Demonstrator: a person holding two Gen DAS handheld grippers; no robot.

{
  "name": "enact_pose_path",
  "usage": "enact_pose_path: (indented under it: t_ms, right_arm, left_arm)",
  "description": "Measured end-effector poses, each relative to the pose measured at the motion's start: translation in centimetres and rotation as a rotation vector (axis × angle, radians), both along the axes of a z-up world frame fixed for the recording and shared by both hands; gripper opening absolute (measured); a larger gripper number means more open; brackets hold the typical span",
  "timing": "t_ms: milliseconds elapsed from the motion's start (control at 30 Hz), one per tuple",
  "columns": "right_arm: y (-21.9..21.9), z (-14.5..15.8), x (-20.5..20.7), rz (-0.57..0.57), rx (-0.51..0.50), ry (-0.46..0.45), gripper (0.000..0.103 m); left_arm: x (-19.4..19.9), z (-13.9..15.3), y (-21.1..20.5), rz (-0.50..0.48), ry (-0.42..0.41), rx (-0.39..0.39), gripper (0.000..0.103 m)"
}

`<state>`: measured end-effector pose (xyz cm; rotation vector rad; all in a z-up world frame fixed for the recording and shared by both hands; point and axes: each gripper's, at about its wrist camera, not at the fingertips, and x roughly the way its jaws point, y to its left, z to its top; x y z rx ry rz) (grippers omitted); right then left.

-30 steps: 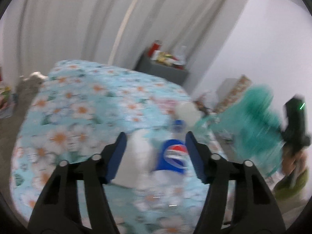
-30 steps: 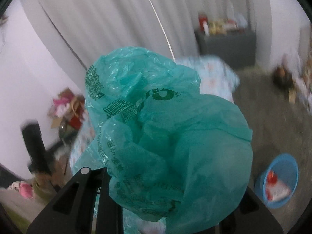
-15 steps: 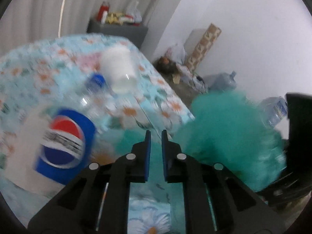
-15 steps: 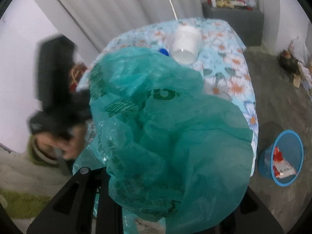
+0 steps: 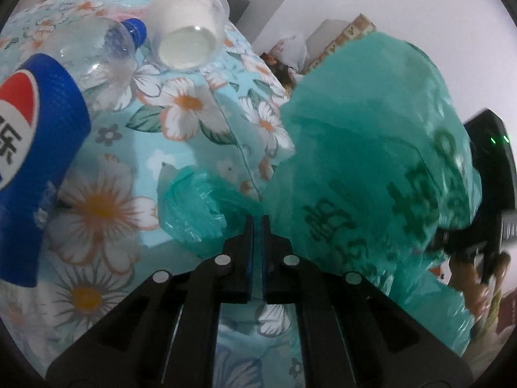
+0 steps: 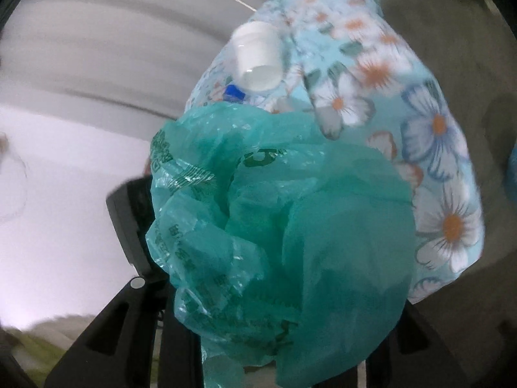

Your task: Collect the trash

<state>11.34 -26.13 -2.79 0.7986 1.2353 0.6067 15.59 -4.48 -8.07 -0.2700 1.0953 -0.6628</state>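
Left gripper (image 5: 257, 223) pinches bag (image 5: 371, 168) edge beside bottle (image 5: 42, 148); right gripper's grip hidden. Next: spread bag mouth.

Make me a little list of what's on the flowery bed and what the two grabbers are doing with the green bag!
surface: flowery bedspread
bottle: Pepsi bottle, lying on its side, blue cap on
cup: white plastic cup, tipped over beside the bottle's cap
bag: green plastic bag, crumpled, at the bed's edge
left gripper: jaws nearly closed on a fold of the bag
right gripper: jaws hidden behind the bag, which bunches right in front of them; grip cannot be seen
trash in bag yet: cannot tell
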Motion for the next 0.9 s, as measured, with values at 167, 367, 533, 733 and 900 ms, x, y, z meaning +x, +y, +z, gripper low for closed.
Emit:
enact_pose_path:
  t_ms: [167, 367, 533, 733, 900]
  right_arm:
    - [-1.7, -1.7, 0.7, -0.075, 0.115, 0.104, 0.035]
    - [-2.7, 1.1, 0.0, -0.16, 0.035, 0.015, 0.036]
    - [-0.4, 2.4, 1.5, -0.126, -0.033, -0.081, 0.036]
    - [4.8, 1.5, 4.0, 0.013, -0.236, -0.114, 0.053]
    - [6.8, 0.6, 4.2, 0.098, -0.345, -0.129, 0.073]
  left_arm:
    - [-0.3, -0.3, -0.9, -0.017, -0.036, 0.052, 0.0]
    - [-1.0, -0.1, -2.0, -0.047, -0.107, 0.129, 0.0]
    - [-1.0, -0.1, -2.1, -0.055, -0.113, 0.136, 0.0]
    - [-2.7, 0.3, -0.8, -0.066, -0.106, 0.128, 0.0]
    - [-3.7, 1.4, 1.5, -0.053, -0.069, 0.107, 0.002]
